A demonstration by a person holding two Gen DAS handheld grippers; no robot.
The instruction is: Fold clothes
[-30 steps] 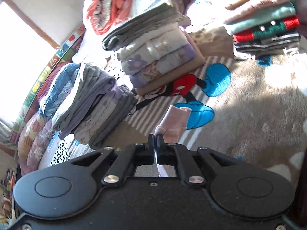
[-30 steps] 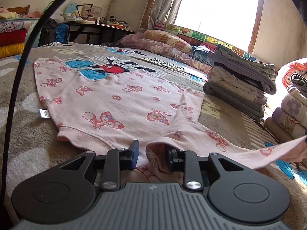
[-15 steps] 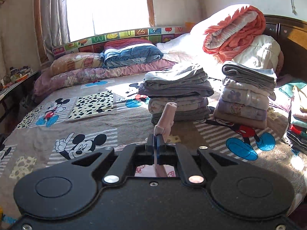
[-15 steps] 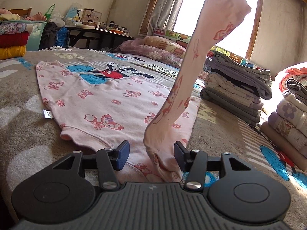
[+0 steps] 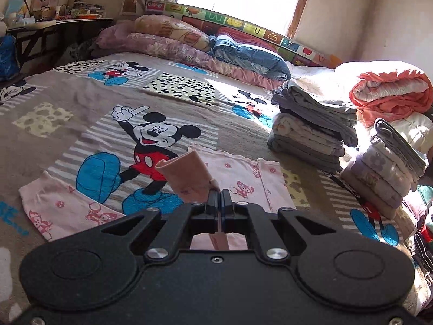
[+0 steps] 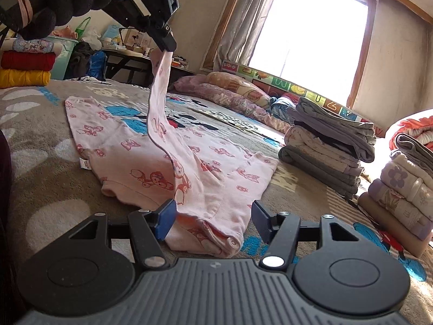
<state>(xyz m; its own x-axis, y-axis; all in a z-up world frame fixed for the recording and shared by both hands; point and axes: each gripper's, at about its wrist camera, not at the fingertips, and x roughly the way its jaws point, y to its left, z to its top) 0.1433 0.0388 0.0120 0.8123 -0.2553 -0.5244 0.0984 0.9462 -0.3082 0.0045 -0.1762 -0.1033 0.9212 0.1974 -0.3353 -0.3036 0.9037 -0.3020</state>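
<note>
A pink child's top (image 6: 130, 146) with red cartoon prints lies spread on the Mickey Mouse blanket (image 5: 81, 113); it also shows in the left wrist view (image 5: 243, 173). My left gripper (image 5: 218, 193) is shut on the cuff of one pink sleeve (image 5: 186, 176). In the right wrist view that gripper (image 6: 166, 44) holds the sleeve (image 6: 159, 103) high above the top's body. My right gripper (image 6: 212, 218) is open, low on the bed, its jaws on either side of the top's shoulder (image 6: 213, 233).
Two stacks of folded clothes stand to the right: a grey one (image 5: 311, 132) and a lilac one (image 5: 389, 173). A rolled orange blanket (image 5: 392, 94) lies behind them. Pillows (image 5: 189, 43) line the window side. Red and yellow folded cloths (image 6: 24, 67) sit at the left.
My left gripper has carried the sleeve up and over to the left across the top's body. My right gripper's jaws have opened wider at the shoulder.
</note>
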